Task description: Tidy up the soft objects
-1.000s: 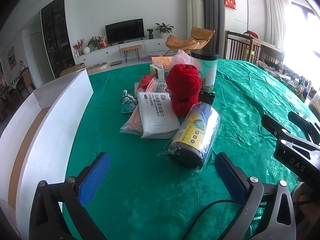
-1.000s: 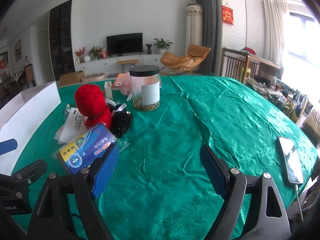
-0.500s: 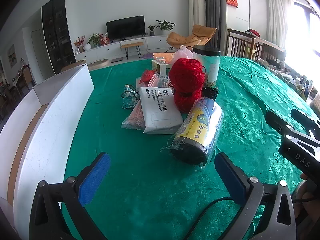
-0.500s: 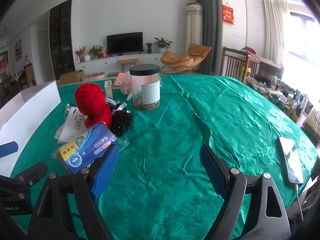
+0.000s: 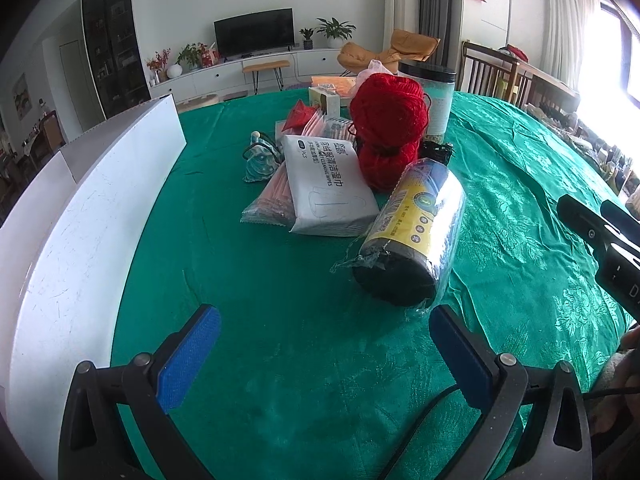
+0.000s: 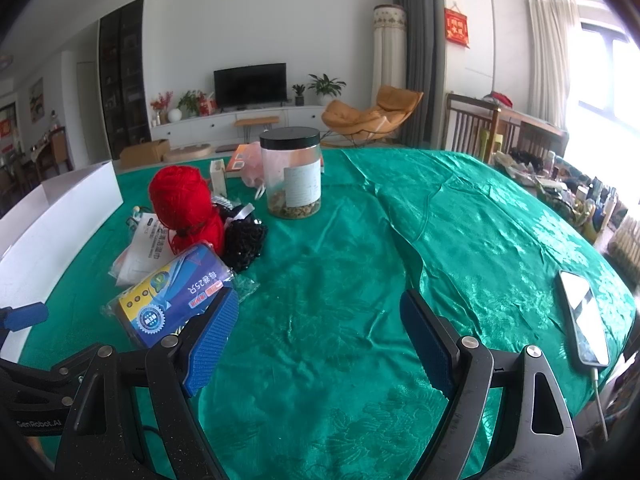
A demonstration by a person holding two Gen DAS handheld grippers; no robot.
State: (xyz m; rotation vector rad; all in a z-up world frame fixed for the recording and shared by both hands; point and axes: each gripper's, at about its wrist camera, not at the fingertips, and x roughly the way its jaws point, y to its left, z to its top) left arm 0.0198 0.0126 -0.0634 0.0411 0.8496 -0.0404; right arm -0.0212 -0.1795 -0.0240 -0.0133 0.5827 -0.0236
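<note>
While both grippers hover above the green patterned satin tablecloth (image 5: 280, 300), neither one grips anything. The left gripper (image 5: 324, 354) has its blue-padded fingers spread wide over bare cloth, short of the item pile. The right gripper (image 6: 318, 338) is likewise spread wide; its left blue pad (image 6: 210, 344) lies just beside the near end of the plastic-wrapped roll of black bags with a yellow and blue label (image 6: 172, 300), with contact not determinable.

That roll (image 5: 416, 236) lies on its side at the near edge of the pile, leaning against a white flat pack of cleaning wipes (image 5: 328, 184). Two red yarn balls (image 5: 390, 128), one stacked on the other, stand behind the roll. A black lace bundle (image 6: 244, 242) sits beside the yarn. Under the wipes lies a clear pouch of pink items (image 5: 270, 200).

A clear plastic jar with a black lid (image 6: 294, 172) stands behind the pile. A white open box (image 5: 80, 208) lies along the left table edge. A smartphone with a cable attached (image 6: 584, 322) lies at the right edge.
</note>
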